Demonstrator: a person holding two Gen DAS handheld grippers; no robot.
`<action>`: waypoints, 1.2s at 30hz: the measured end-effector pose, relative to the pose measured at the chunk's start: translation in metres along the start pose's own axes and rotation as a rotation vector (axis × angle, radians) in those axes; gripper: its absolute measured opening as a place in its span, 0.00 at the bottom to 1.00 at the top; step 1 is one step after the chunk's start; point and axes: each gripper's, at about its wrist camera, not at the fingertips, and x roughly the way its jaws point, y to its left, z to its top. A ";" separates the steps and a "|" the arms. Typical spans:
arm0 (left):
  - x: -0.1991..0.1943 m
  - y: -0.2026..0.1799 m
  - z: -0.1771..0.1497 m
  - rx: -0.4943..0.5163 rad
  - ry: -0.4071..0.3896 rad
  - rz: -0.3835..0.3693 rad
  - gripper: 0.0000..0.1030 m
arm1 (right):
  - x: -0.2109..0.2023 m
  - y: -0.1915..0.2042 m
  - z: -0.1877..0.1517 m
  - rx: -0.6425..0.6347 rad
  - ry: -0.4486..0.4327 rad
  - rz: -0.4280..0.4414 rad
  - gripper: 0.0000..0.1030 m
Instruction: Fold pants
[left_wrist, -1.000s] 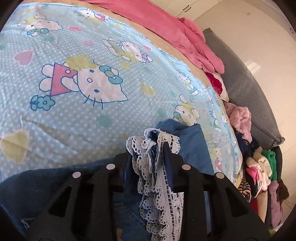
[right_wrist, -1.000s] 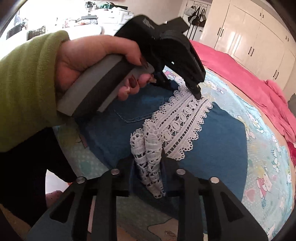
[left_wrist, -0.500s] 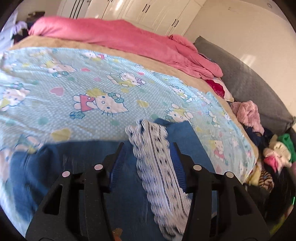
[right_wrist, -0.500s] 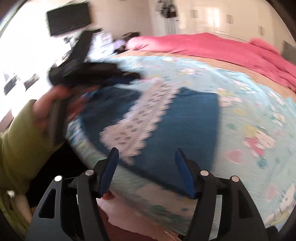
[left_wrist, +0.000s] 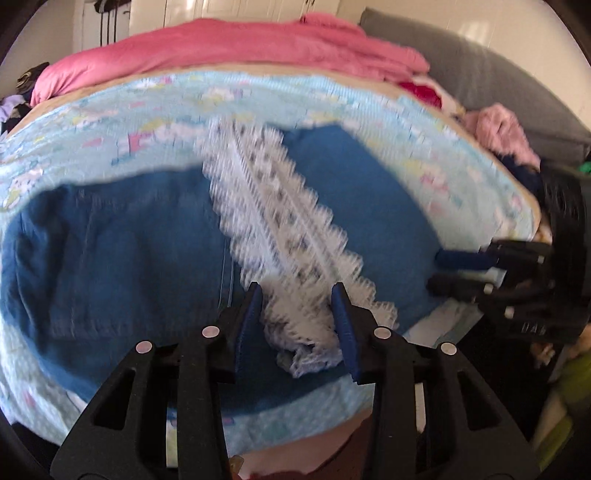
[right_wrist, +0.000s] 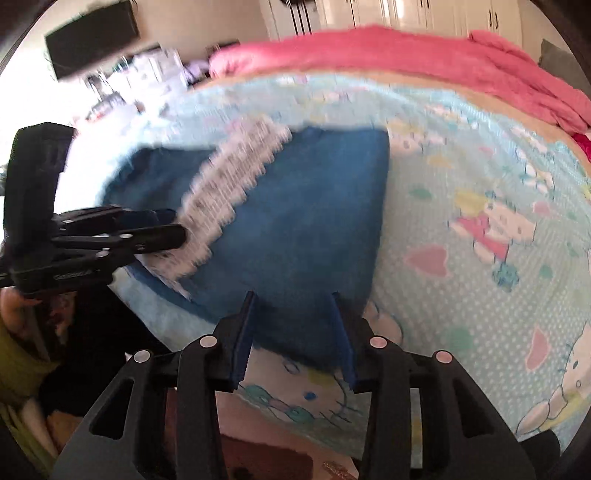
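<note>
Blue denim pants (left_wrist: 129, 258) with a white lace hem (left_wrist: 280, 236) lie folded on the light-blue cartoon bedsheet (left_wrist: 424, 162). My left gripper (left_wrist: 297, 295) is open, its jaws apart either side of the near end of the lace. My right gripper (right_wrist: 293, 299) is open and empty over the near edge of the pants (right_wrist: 303, 221). The right gripper also shows at the right edge of the left wrist view (left_wrist: 461, 273). The left gripper shows at the left of the right wrist view (right_wrist: 162, 230) by the lace (right_wrist: 229, 184). Both views are blurred.
A pink blanket (left_wrist: 229, 48) lies across the far side of the bed. A grey headboard cushion (left_wrist: 498, 88) and a heap of clothes (left_wrist: 502, 129) are at the right. The bed's near edge (right_wrist: 295, 406) drops to the floor below my grippers.
Both grippers have let go of the lace hem and opened. They have pulled back toward the near bed edge, and the pants now lie flat on the sheet.
</note>
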 end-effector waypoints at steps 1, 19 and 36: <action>0.000 0.001 -0.003 -0.006 -0.004 -0.004 0.31 | 0.000 -0.003 -0.001 0.019 -0.002 0.016 0.35; -0.026 -0.031 0.023 0.071 -0.138 -0.050 0.58 | -0.034 -0.028 0.039 0.099 -0.163 -0.044 0.60; 0.010 -0.036 0.004 0.100 -0.004 -0.107 0.50 | 0.053 -0.014 0.136 -0.053 -0.036 -0.123 0.59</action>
